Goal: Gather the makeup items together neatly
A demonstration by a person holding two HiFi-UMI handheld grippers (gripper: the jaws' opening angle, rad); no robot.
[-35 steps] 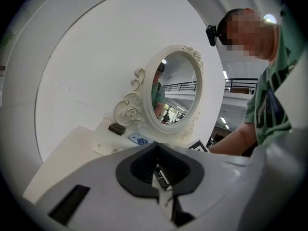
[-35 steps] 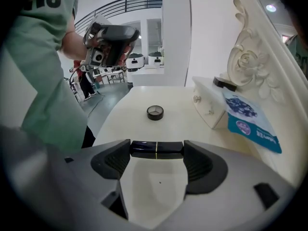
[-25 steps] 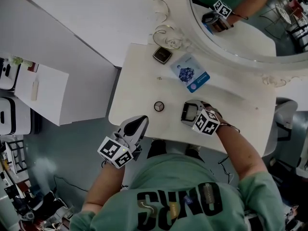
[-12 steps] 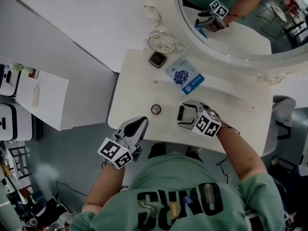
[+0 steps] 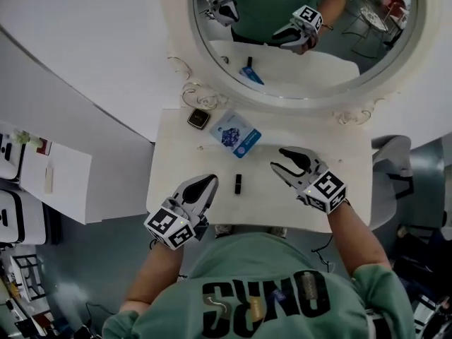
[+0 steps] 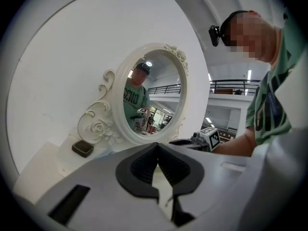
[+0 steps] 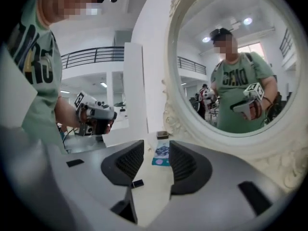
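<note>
Jaws are touching, empty, on my left gripper (image 6: 156, 146); my right gripper (image 7: 156, 147)'s have just been closing and are standing half apart around nothing. Its view is showing the tube (image 7: 137, 183) toward the table (image 7: 150, 203)'s front edge; the left's is not.

A small black oblong tube (image 5: 238, 183) lies flat near the front of the white tabletop (image 5: 339, 189). Behind it, a flat blue-and-white sachet (image 5: 235, 134) lies askew, just beside a dark square compact (image 5: 198, 119) at the back left.
</note>
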